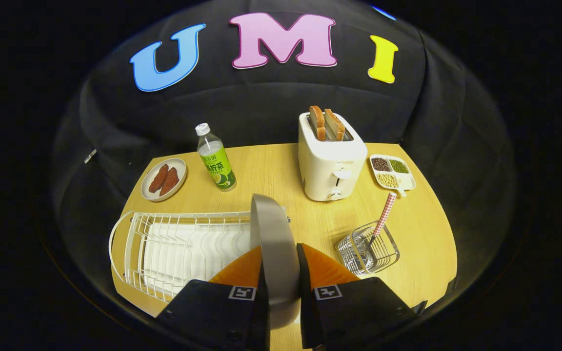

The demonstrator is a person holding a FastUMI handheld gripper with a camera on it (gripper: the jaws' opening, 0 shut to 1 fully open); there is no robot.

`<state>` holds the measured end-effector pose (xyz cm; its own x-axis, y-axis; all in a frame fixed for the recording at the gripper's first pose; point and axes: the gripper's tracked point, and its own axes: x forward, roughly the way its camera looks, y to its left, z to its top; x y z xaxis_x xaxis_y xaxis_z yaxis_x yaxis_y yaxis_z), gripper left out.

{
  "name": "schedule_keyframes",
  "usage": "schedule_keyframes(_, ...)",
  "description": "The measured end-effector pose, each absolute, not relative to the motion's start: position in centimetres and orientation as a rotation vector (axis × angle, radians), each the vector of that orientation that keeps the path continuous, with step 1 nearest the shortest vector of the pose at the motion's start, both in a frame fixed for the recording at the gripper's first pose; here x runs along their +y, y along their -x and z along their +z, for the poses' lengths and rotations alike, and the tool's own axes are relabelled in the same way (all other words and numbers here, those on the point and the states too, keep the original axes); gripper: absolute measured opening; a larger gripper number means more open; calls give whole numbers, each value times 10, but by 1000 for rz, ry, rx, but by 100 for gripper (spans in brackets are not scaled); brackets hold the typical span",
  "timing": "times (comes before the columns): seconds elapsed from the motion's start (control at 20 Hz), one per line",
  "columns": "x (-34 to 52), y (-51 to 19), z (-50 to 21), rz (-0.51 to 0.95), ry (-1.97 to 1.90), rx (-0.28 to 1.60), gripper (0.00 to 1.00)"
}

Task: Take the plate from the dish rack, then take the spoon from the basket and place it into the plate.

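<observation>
I am holding the round grey plate (275,253) on edge between my jaws, and both fingers (242,273) are pressing on its two faces, so the gripper (281,270) is clamped on it. The plate is standing upright, its rim reaching up ahead of the fingers and overlapping the right end of the white wire dish rack (173,248). The rack is lying along the near left part of the light wooden bench (422,229), with a white drip tray showing under its wires.

Just to the right of my fingers, near the bench's near right corner, the small wire basket (368,253) is sitting, and the spoon with the red-and-white checked handle (384,214) is standing in it, its handle leaning up and away toward the far side.

Beyond the basket, at the far right corner, a white divided dish of beans and grains (392,171) is resting. Next to it, at the middle of the far edge, a white toaster (331,158) is standing with two slices of toast (326,124) sticking up from its slots. Further left, a green-labelled drink bottle with a white cap (215,158) is standing upright, and at the far left corner a small grey dish holding two reddish-brown pieces of food (164,179) is sitting.
</observation>
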<state>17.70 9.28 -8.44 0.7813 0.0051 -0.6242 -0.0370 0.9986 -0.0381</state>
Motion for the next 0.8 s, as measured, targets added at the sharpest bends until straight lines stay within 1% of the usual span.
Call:
schedule_keyframes(0.4,85,-183,-76,-56,118,692,28)
schedule_keyframes(0.8,87,-190,-69,-53,137,693,28)
